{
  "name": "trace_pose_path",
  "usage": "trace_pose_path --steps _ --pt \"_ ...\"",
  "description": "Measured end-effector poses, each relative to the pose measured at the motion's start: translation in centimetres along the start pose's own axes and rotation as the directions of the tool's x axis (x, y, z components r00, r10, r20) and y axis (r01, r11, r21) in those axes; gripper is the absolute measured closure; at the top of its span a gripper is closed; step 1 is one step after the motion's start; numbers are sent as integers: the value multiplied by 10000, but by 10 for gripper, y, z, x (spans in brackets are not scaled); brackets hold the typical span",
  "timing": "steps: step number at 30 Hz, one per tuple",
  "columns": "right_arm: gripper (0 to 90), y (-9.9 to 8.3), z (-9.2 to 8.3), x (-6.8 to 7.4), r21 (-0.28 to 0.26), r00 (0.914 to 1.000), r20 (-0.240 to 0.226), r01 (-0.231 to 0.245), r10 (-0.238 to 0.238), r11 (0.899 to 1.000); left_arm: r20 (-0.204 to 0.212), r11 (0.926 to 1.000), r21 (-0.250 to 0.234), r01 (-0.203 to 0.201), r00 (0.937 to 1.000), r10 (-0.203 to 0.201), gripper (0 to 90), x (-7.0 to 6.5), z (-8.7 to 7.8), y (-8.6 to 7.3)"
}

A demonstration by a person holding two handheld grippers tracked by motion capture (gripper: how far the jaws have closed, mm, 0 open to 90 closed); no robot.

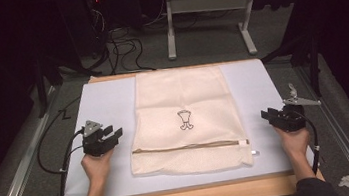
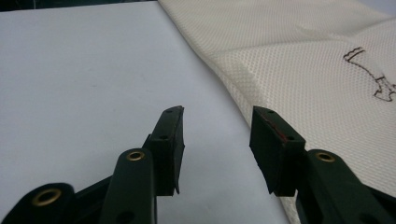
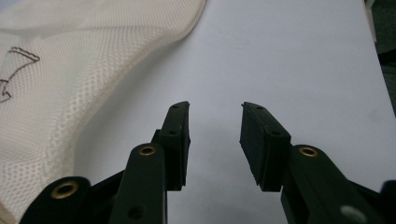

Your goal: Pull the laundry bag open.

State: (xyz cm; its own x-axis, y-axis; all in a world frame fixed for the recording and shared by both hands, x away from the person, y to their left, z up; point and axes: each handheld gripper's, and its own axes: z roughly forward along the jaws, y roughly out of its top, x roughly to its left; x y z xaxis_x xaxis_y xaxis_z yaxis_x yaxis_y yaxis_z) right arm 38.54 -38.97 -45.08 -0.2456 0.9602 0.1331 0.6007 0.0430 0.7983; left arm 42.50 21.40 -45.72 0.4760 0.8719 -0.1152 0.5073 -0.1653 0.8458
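Cream mesh zippered laundry bag (image 1: 185, 122) lies flat mid-table (image 1: 107, 101), between the left claw (image 1: 112, 134) and right claw (image 1: 267, 115), both spread apart and empty. A shallow pinch could slide off the thin edge, or bunch the fabric.

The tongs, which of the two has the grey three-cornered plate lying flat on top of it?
The left tongs, beside the mesh bag's left edge. Their plate lies flat on the body, while the right tongs' plate sticks up and outward.

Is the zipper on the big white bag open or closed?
Closed. The zipper runs as one thin straight line across the mesh bag, with no gap.
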Motion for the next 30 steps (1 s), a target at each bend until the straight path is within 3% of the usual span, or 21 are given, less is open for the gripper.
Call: trace_pose_path --steps 3,8,20,30 --pt "630 -2 5 1 165 9997 100 233 -235 9996 11 9999 -131 95 10000 -95 551 1 3 -1" --pt "630 -4 10 3 143 9998 58 181 -181 9997 -92 9998 -160 101 9999 -102 548 1 9 -2" --pt "630 -8 20 3 198 10000 73 -54 52 9998 -358 9998 152 105 9993 -99 542 5 19 -7" --pt "618 -11 27 1 273 9998 172 77 -82 9996 -741 9995 274 141 9972 -120 529 9 27 -9"
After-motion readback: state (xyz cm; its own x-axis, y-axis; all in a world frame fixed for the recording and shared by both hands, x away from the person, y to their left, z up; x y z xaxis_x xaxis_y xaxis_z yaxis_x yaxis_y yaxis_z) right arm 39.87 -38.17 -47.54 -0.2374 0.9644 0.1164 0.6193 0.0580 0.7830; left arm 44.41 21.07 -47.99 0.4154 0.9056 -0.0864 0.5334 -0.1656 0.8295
